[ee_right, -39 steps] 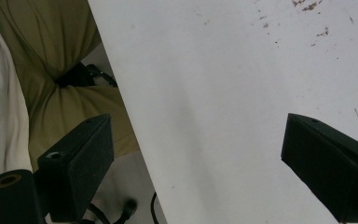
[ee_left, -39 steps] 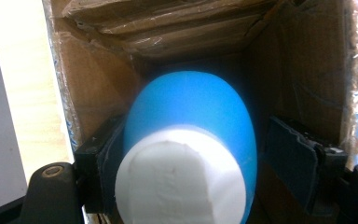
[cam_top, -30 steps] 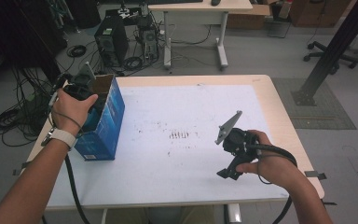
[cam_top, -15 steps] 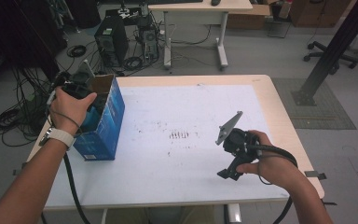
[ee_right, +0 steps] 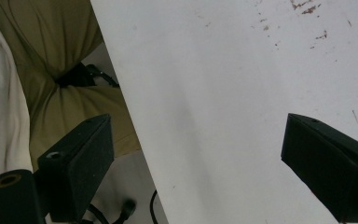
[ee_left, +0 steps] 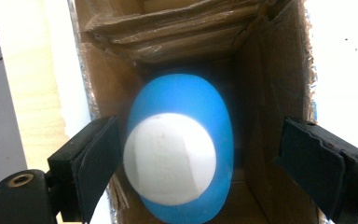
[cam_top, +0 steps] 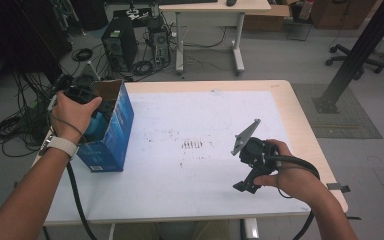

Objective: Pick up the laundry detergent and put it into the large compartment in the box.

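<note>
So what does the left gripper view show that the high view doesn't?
The left gripper view looks down inside the blue box: a blue and white egg-shaped object sits between the left hand-held gripper's open jaws, which have just been opening. The high view adds the white table, both hands and the right hand-held gripper. Both show the box and table.

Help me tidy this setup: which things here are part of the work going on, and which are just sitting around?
In use:
- blue box
- blue and white ball inside it
- left tool, open around the ball

Lying about:
- computer tower
- cables on the floor
- office chair
</note>
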### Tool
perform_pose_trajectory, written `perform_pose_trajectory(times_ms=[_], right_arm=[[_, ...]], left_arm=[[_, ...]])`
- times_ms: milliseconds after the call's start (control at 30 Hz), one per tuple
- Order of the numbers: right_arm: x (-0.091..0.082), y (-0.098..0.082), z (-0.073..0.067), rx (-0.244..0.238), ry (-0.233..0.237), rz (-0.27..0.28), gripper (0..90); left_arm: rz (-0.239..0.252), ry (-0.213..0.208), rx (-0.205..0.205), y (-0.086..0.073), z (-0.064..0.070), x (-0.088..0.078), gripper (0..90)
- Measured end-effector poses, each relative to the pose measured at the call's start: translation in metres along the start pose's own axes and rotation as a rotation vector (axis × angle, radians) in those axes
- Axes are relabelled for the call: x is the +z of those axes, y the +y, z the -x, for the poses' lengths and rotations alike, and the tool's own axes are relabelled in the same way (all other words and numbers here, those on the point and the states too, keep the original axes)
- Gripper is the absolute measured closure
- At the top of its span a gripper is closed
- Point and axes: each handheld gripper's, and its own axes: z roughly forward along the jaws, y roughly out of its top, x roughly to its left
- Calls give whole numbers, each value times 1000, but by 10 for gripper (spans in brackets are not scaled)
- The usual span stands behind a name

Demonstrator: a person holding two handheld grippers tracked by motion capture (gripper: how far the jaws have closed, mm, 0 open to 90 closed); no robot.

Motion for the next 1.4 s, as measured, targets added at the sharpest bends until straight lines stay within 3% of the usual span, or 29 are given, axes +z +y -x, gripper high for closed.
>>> perform_pose_trajectory(times_ms=[733,1233,1400], right_arm=[[-3,1,-2,-1,-3,0,96],[-4,-2,-1,6,-5,2,96],[-5,-1,-2,6,-7,3,96]], left_arm=[[41,18,58,3,12,-24,129],[93,-13,88,4,15,-48,129],[112,-19,118,4,17,-56,129]])
